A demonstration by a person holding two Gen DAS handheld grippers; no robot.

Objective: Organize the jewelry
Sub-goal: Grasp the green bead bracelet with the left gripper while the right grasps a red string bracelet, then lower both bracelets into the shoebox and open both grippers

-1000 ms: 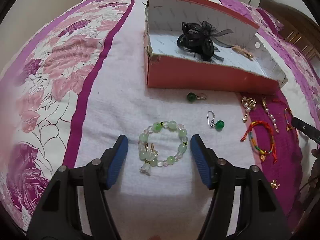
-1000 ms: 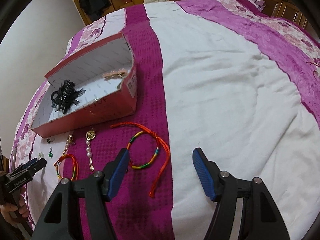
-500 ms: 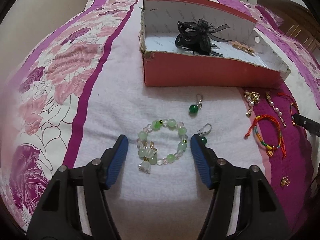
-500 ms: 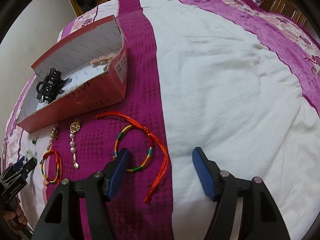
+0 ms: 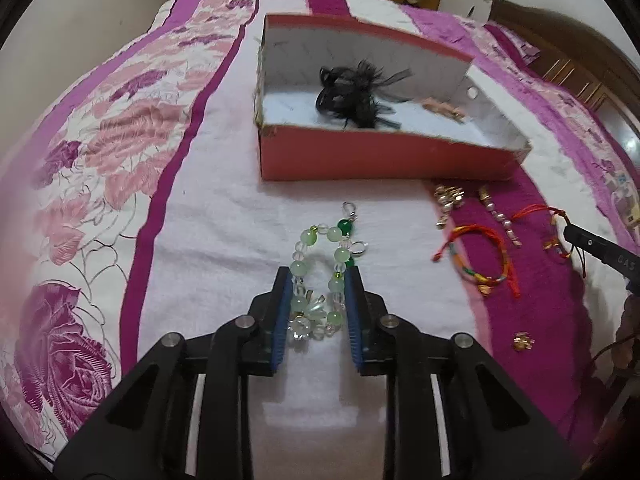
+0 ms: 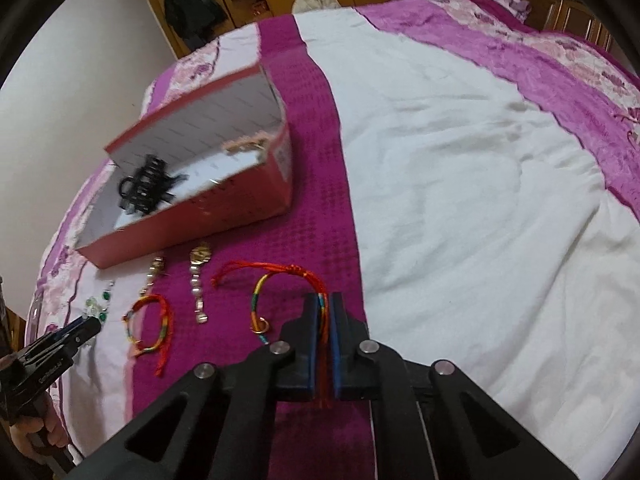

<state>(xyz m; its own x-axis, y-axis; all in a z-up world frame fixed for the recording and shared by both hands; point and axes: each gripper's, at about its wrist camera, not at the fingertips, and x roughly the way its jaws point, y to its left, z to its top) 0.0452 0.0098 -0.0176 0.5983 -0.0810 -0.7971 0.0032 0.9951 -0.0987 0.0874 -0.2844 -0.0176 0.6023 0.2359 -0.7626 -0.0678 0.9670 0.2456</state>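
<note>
My left gripper (image 5: pixel 318 280) is shut on a green bead bracelet (image 5: pixel 316 272) that lies on the white towel, squeezed narrow between the blue pads. Two green drop earrings (image 5: pixel 346 226) lie at its far end. My right gripper (image 6: pixel 323 304) is shut on the red cord of a multicolour string bracelet (image 6: pixel 276 292) on the magenta stripe. A red shoebox (image 5: pixel 384 158) with a white inside stands beyond; it holds a black hair clip (image 5: pixel 352 94) and a pinkish clip (image 5: pixel 442 108). The box also shows in the right wrist view (image 6: pixel 224 212).
A second multicolour string bracelet (image 5: pixel 480 260), two pearl drop pieces (image 5: pixel 498 216) and a small gold charm (image 5: pixel 523 341) lie on the magenta stripe right of the towel. The bed cover (image 6: pixel 480 184) spreads white and wide to the right. Wooden wardrobes stand behind.
Both grippers have closed. The left one moved forward and squeezed the green bead bracelet; the right one moved forward and shut on the red cord of the string bracelet.
</note>
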